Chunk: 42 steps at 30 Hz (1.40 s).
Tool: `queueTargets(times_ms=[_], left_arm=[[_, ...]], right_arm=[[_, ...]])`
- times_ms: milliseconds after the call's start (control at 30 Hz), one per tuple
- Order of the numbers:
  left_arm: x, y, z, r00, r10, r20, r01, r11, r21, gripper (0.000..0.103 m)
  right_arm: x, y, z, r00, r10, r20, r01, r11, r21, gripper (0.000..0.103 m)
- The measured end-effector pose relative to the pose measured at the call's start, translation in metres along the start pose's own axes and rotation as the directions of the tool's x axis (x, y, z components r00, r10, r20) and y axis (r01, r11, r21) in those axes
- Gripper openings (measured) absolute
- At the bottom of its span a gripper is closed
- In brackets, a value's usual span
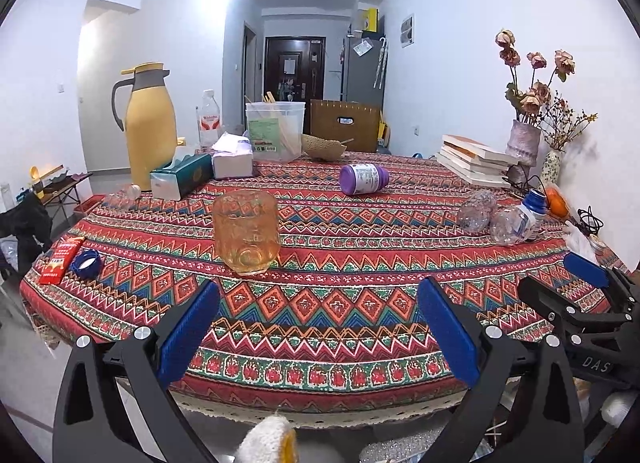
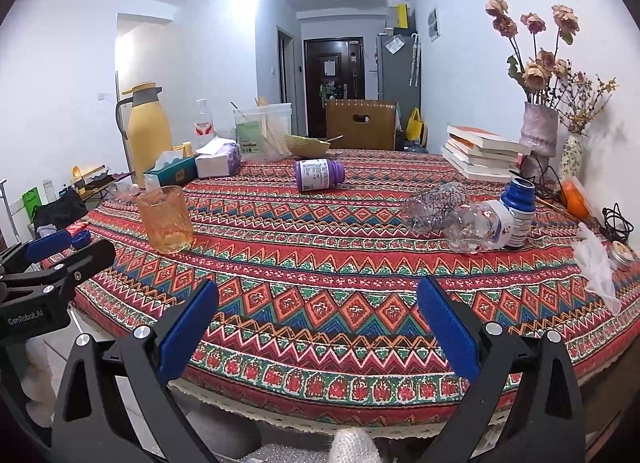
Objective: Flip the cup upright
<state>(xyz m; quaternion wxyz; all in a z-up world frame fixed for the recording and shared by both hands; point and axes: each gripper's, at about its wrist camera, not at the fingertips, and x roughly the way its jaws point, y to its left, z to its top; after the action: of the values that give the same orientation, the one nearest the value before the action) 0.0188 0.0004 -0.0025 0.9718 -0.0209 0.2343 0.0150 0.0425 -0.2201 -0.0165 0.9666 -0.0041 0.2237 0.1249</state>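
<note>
An orange translucent glass cup [image 1: 245, 231] stands on the patterned tablecloth [image 1: 340, 263], thick base down and mouth up, at the left middle of the table. It also shows in the right wrist view [image 2: 166, 219]. My left gripper [image 1: 318, 299] is open and empty near the table's front edge, the cup a little beyond its left finger. My right gripper [image 2: 318, 299] is open and empty at the front edge, further right; it shows in the left wrist view [image 1: 560, 275].
A purple bottle [image 1: 363, 179] lies on its side mid-table. Crushed clear bottles [image 1: 500, 217] lie right. A yellow thermos [image 1: 148, 127], tissue boxes [image 1: 188, 179], a plastic tub [image 1: 275, 131], books [image 1: 476, 165] and flower vases [image 1: 522, 143] stand at the back. A blue cap [image 1: 87, 262] and red packet [image 1: 62, 259] lie left.
</note>
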Motion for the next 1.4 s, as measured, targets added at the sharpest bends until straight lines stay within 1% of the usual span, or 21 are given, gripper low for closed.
queueTargets(times_ms=[267, 467, 600, 1167, 1400], left_arm=[[0.002, 0.001, -0.001, 1.0, -0.004, -0.003, 0.004, 1.0, -0.004, 0.096], [-0.001, -0.002, 0.0, 1.0, -0.016, 0.003, 0.016, 1.0, 0.01, 0.096], [-0.002, -0.004, 0.0, 1.0, -0.005, 0.011, 0.005, 1.0, 0.019, 0.096], [-0.009, -0.004, 0.001, 1.0, -0.004, 0.03, 0.004, 1.0, 0.013, 0.096], [-0.009, -0.005, 0.001, 0.999, -0.018, 0.026, 0.017, 1.0, 0.021, 0.096]], right_arm=[[0.0, -0.001, 0.0, 1.0, -0.005, -0.001, 0.005, 1.0, -0.001, 0.095], [0.0, -0.002, -0.001, 1.0, -0.007, -0.002, 0.007, 1.0, -0.002, 0.095], [0.0, -0.002, -0.001, 1.0, -0.007, -0.002, 0.007, 1.0, -0.002, 0.095], [0.0, -0.002, -0.002, 1.0, -0.007, -0.002, 0.007, 1.0, -0.003, 0.095], [0.0, -0.002, -0.002, 1.0, -0.007, -0.002, 0.007, 1.0, -0.004, 0.095]])
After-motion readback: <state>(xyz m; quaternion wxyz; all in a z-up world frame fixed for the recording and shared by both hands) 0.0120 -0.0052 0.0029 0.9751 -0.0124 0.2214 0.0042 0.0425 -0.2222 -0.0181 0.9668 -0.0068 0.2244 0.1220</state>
